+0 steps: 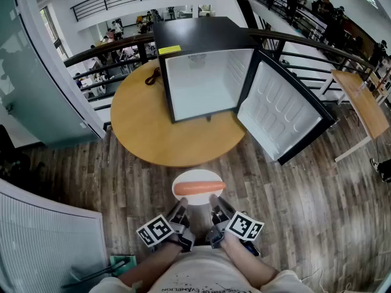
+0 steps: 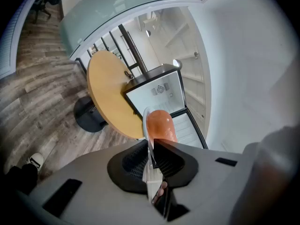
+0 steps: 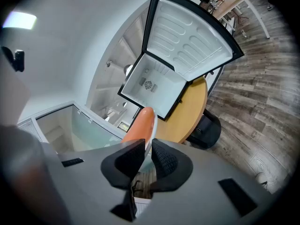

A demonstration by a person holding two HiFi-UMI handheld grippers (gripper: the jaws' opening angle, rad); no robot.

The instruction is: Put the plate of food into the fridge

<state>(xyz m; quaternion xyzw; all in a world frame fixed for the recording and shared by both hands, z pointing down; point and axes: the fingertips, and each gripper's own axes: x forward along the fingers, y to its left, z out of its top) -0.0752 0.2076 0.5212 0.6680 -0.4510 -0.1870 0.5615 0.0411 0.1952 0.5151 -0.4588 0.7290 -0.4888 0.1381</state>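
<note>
Left tongs [image 1: 181,208] and right tongs [image 1: 215,206] each clamp the plate [image 1: 183,177] rim at 6 o'clock. Plate carries a sausage [image 1: 199,188]. Fridge [image 1: 204,81], door open, stands at 12 o'clock on the tabletop [image 1: 140,124].

Plate [image 1: 198,174]: white, roughly oval, held level in the air above the wood floor, short of the table [image 1: 137,124].

Near rim pinched at two points, left gripper [image 1: 179,211] and right gripper [image 1: 217,207], jaws of each closed on the edge.

Food [image 1: 200,188]: one long, smooth orange-pink piece lying crosswise on the plate. Possibly a sausage, cannot tell.

Fridge [image 1: 195,35]: small black box standing upright on the round wooden table.

- Door [image 1: 281,112] swung wide to the right, ribbed white inner liner showing.
- Cavity white, facing the plate.
- Yellow sticker [image 1: 170,49] at the top front corner, left.
</note>
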